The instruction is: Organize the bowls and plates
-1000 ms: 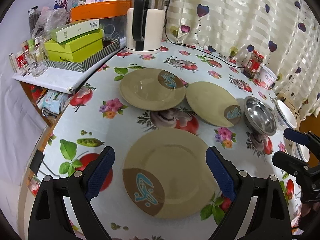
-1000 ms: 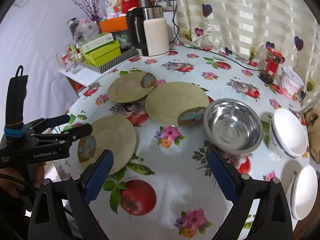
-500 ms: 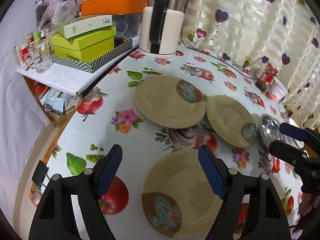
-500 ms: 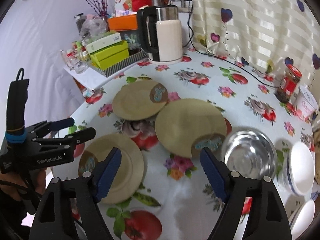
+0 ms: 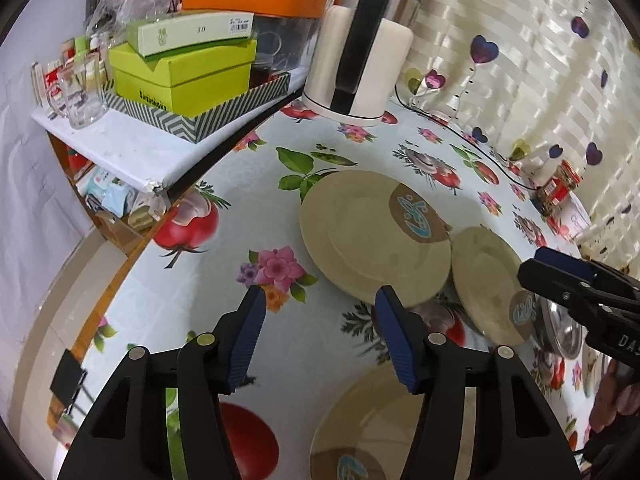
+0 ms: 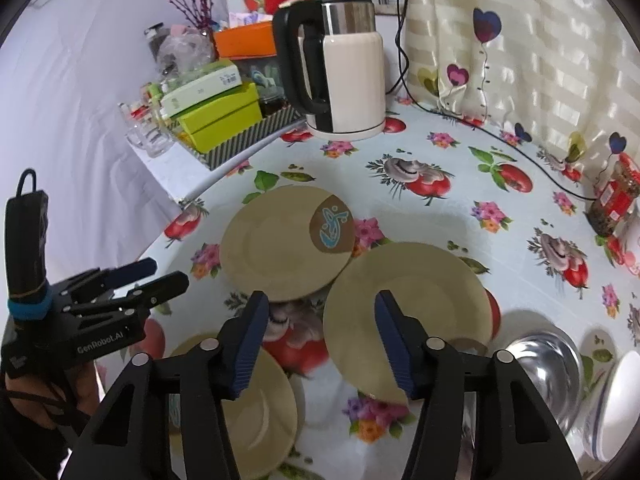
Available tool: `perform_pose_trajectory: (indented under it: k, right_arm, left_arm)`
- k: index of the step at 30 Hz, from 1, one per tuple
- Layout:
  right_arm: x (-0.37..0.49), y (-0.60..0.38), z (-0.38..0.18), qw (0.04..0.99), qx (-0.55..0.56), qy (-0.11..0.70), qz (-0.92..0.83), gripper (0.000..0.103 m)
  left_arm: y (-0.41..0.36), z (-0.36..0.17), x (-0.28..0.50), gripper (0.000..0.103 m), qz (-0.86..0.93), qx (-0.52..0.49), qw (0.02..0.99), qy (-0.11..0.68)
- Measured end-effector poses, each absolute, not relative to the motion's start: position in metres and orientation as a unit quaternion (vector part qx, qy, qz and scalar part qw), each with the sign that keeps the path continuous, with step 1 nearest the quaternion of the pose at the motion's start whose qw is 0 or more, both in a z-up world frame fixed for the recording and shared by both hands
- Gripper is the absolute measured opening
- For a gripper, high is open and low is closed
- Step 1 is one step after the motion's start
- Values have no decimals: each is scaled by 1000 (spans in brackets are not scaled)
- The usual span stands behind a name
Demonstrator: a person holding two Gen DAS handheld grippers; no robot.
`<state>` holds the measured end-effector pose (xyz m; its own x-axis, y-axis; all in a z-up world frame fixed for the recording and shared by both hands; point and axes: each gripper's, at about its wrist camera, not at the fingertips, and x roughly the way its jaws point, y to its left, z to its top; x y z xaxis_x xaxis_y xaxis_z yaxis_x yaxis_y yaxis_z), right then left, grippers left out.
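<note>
Fingers [image 5: 250, 332] of the left gripper [image 5: 316, 334] spread wide, empty — the right gripper [image 6: 318, 330] likewise gapes, holding nothing. Three tan plates lie on the flowered surface [image 6: 440, 152]: far plate [image 6: 286, 254], middle plate [image 6: 408, 308], near plate [image 6: 256, 412] — steel bowl [image 6: 548, 368] at right

"GenRobot.AI" stood in white on the left gripper [image 6: 160, 278] body. A pale green box [image 5: 196, 34] bore "20" (its price sticker was too small to read).
</note>
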<state>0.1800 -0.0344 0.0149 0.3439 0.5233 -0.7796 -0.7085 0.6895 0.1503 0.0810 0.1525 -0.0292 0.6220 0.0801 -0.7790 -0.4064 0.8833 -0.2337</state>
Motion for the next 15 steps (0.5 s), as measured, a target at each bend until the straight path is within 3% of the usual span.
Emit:
perform_pose_trajectory:
  k: [15]
  right_arm:
    - [243,17,-25,788,-106,473,381,39]
  left_arm:
    - [176,-63,117,58,144,-234,858,433]
